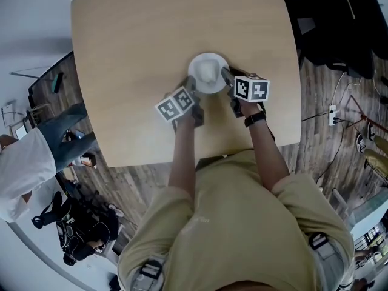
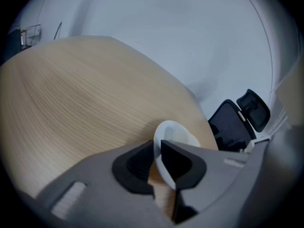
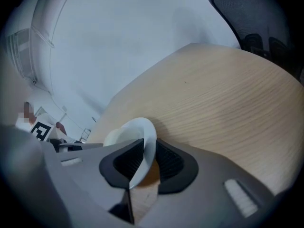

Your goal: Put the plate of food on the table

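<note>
White plate (image 1: 208, 73) seems set on the desk (image 1: 133, 41); fingers of the left gripper (image 2: 157, 158) pinch its rim, while fingers of the right gripper (image 3: 149, 158) sit slack around it. Next, both let go.

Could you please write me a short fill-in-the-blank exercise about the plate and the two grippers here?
1. The plate is ___ in colour.
2. The left gripper and the right gripper each have the plate's ___ between their jaws.
3. The table under the plate is light ___.
Missing words: white; rim; wood.
</note>
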The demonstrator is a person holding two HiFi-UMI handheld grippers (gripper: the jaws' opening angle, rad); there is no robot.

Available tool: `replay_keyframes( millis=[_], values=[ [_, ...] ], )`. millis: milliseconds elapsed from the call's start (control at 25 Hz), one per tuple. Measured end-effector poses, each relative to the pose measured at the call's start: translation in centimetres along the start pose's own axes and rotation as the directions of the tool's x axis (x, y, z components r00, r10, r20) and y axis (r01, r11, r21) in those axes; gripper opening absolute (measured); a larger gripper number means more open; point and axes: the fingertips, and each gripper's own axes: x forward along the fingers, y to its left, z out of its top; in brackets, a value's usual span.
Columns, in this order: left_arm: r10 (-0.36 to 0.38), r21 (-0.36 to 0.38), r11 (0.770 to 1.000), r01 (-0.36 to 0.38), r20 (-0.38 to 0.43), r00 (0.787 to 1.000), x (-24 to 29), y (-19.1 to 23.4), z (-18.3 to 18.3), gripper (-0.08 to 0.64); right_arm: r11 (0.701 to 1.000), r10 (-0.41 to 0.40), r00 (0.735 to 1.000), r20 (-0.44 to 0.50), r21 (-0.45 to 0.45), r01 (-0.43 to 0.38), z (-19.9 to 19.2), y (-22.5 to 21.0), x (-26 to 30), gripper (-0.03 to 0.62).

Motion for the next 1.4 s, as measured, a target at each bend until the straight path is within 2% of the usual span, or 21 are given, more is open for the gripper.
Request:
replay_keyframes(
  millis=[280,440,680,840,1000,1120,1200,1400],
  values=[
    [0.04,0.031,0.999,-0.039,-0.039,0.998,0.4,1.0,-0.7,0.051,0.994,-0.06,0.997,-0.039,-0.094,0.056,-0.3,-0.1,0.4,0.087],
    [0.058,0.056,0.997,-0.058,-0.011,0.998,-1.1,1.4,-0.5,0.047,0.994,-0.059,0.998,-0.005,-0.096,0.058,-0.4,0.5,-0.6,0.093],
    [0.017,0.102,0.995,-0.021,0.04,0.999,-5.4,0.3,-0.4,0.054,0.99,-0.06,0.995,0.077,-0.12,0.069,-1.1,1.8,-4.2,0.117],
    [-0.044,0.174,0.985,0.023,0.118,0.992,-9.3,-1.8,-0.4,0.054,0.977,-0.03,0.984,0.173,-0.203,0.066,-1.2,4.8,-8.0,0.115],
    [-0.103,0.226,0.972,0.062,0.171,0.98,-13.7,-3.4,-1.2,0.054,0.956,0.025,0.966,0.259,-0.289,0.053,-2.0,8.8,-12.2,0.084],
    [-0.16,0.305,0.948,0.091,0.209,0.965,-17.8,-4.5,-1.9,0.054,0.941,0.043,0.947,0.319,-0.331,0.069,-3.1,11.8,-15.3,0.067],
    [-0.203,0.381,0.919,0.104,0.232,0.951,-20.8,-5.4,-2.6,0.054,0.92,0.045,0.929,0.368,-0.378,0.105,-3.9,13.8,-17.6,0.06],
    [-0.295,0.579,0.813,0.061,0.319,0.901,-28.2,-7.6,-3.4,0.043,0.799,0.078,0.838,0.54,-0.536,0.271,-5.6,19.6,-24.2,0.031]
  ],
)
